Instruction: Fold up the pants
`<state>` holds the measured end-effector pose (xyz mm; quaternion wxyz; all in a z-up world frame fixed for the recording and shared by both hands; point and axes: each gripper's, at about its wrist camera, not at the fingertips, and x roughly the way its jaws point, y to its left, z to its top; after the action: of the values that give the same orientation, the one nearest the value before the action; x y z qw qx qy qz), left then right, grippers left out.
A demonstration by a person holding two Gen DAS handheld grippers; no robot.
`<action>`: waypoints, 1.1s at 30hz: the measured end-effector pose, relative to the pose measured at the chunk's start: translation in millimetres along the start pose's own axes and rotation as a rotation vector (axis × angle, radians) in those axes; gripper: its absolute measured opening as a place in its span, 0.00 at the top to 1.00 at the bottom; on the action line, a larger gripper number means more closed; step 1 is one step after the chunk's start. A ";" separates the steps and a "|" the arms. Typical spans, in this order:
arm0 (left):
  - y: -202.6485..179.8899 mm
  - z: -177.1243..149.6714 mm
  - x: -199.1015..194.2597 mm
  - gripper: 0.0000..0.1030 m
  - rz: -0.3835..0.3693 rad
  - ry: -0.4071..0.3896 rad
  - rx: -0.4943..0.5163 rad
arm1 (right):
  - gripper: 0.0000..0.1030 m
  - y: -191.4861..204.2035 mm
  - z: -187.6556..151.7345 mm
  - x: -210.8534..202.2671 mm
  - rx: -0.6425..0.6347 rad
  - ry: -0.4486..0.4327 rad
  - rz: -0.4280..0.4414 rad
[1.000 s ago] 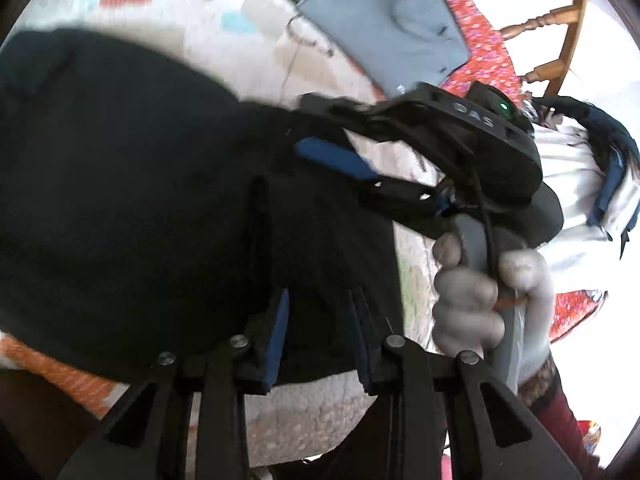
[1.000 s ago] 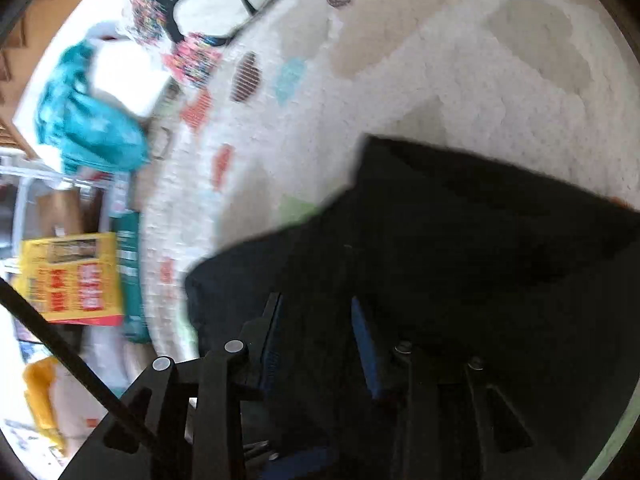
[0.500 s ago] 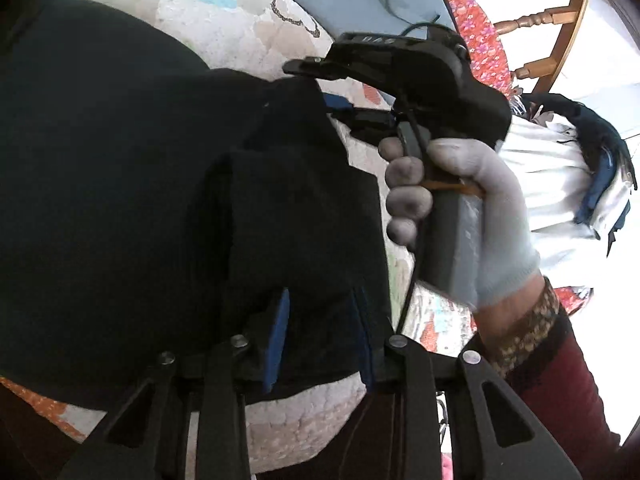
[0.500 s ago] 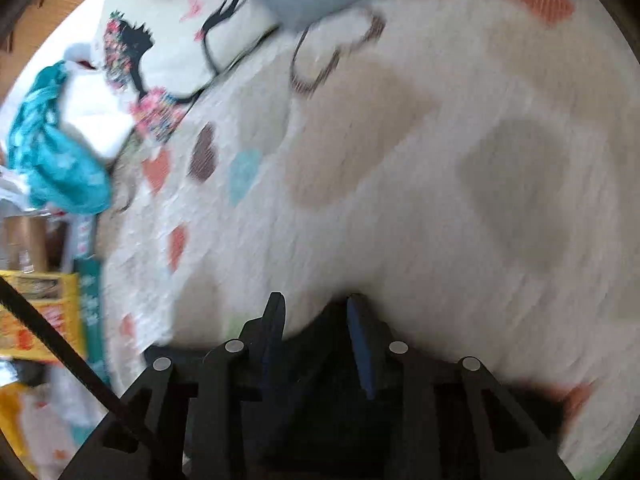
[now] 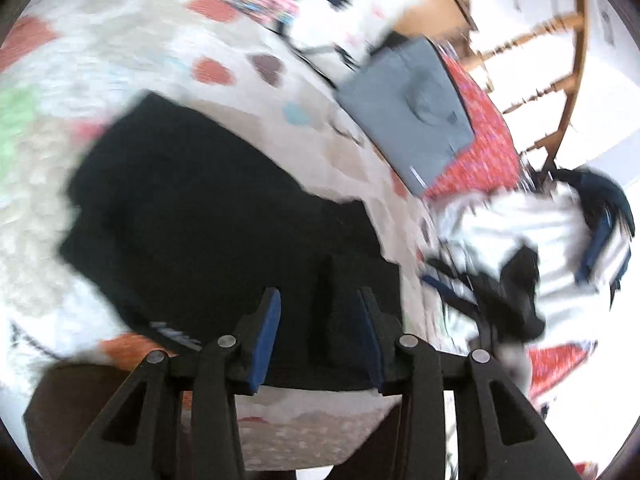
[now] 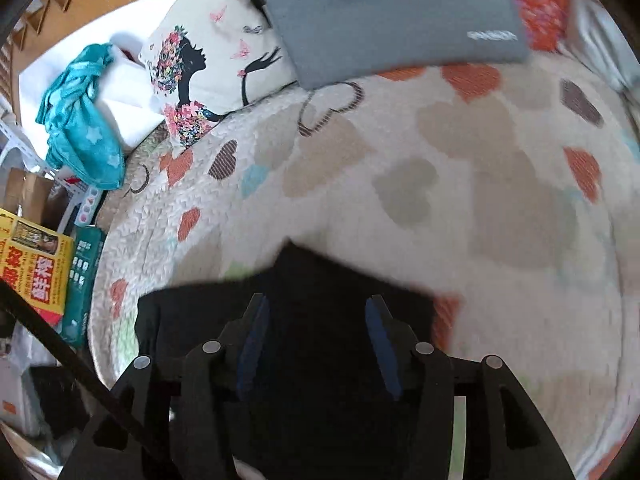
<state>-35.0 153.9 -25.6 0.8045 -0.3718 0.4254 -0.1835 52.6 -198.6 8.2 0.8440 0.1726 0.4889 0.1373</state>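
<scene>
1. While the jaws of the left gripper (image 5: 318, 332) have just been opening, they stand apart over the folded black fabric pants (image 5: 224, 216); a raised fold lies between the blue pads, unpinched.
2. Right gripper (image 6: 318, 340): jaws have also just been opening, apart, the pants' edge below them.
3. Pants lie flat on the white quilted heart-print bedspread (image 6: 460, 168).
4. Beyond: folded grey garment (image 6: 392, 16), pillow printed with a silhouette (image 6: 208, 68).
</scene>
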 end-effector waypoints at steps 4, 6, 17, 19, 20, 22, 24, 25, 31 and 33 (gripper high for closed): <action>47.3 7.6 -20.0 0.52 0.049 -0.068 -0.214 | 0.45 1.9 -23.5 -10.9 -0.048 0.012 -0.039; 76.3 5.4 -33.6 0.51 0.051 -0.086 -0.317 | 0.44 18.2 -28.7 -11.0 -0.128 0.015 -0.064; 97.5 2.7 -27.6 0.46 -0.027 -0.082 -0.389 | 0.32 173.8 -17.8 75.2 -0.298 0.282 0.160; 97.6 0.8 -22.5 0.41 -0.028 -0.090 -0.380 | 0.32 204.6 -13.8 106.2 -0.316 0.343 0.138; 100.0 -0.3 -19.8 0.39 -0.040 -0.096 -0.385 | 0.31 217.1 -13.2 119.3 -0.331 0.360 0.115; 105.3 -2.4 -18.5 0.36 -0.069 -0.111 -0.400 | 0.28 244.8 -13.6 149.3 -0.381 0.417 0.065; 109.8 -3.8 -18.7 0.35 -0.095 -0.117 -0.413 | 0.24 271.7 -18.5 176.8 -0.431 0.478 0.010; 111.3 -4.3 -19.0 0.35 -0.100 -0.116 -0.416 | 0.23 283.5 -22.2 194.3 -0.454 0.527 -0.035; 109.0 -8.3 -20.5 0.33 -0.086 -0.126 -0.423 | 0.05 324.2 -46.3 255.9 -0.548 0.656 -0.328; 106.8 -6.8 -18.2 0.40 -0.067 -0.115 -0.413 | 0.05 331.5 -59.7 270.1 -0.633 0.689 -0.430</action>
<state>-53.3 232.1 -98.6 0.7276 -0.5525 0.3949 -0.0976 110.4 218.2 -88.4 0.6541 -0.2512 0.6974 0.1508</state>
